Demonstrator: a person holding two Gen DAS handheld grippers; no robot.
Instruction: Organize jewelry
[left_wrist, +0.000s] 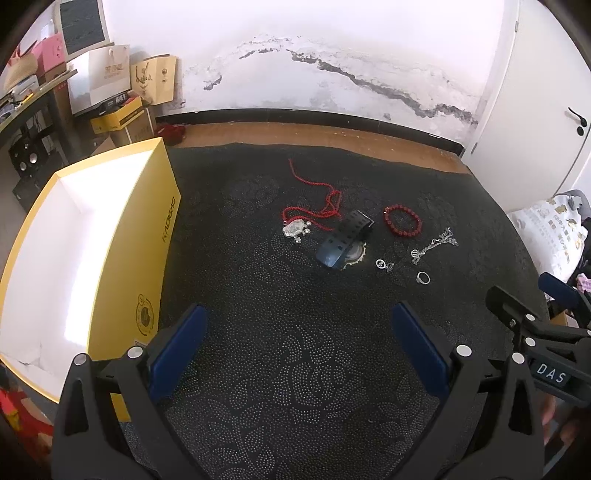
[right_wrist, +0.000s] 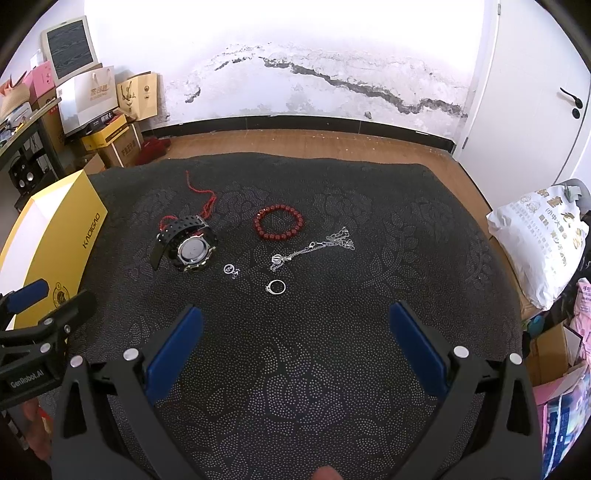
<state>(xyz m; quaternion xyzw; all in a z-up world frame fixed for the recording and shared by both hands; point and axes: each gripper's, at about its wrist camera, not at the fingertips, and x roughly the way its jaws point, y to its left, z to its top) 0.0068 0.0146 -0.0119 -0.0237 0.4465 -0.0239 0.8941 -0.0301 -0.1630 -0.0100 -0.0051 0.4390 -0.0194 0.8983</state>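
Jewelry lies on a black patterned cloth (left_wrist: 295, 369): a red cord necklace with a silver pendant (left_wrist: 295, 228), a black watch (left_wrist: 343, 240) (right_wrist: 188, 245), a red bead bracelet (left_wrist: 402, 220) (right_wrist: 279, 222), a silver chain (left_wrist: 434, 245) (right_wrist: 314, 247), a small charm (left_wrist: 384, 264) (right_wrist: 232, 270) and a ring (left_wrist: 423, 277) (right_wrist: 276, 287). An open yellow box (left_wrist: 110, 236) (right_wrist: 62, 236) with a white inside stands at the left. My left gripper (left_wrist: 299, 339) is open and empty, well short of the jewelry. My right gripper (right_wrist: 295, 339) is open and empty, short of the ring.
The cloth (right_wrist: 332, 369) covers a wooden table (left_wrist: 332, 136). Cardboard boxes and paper bags (left_wrist: 122, 81) stack at the back left by the wall. A white printed bag (right_wrist: 539, 240) lies off the right edge. A white door (right_wrist: 535, 92) stands at the right.
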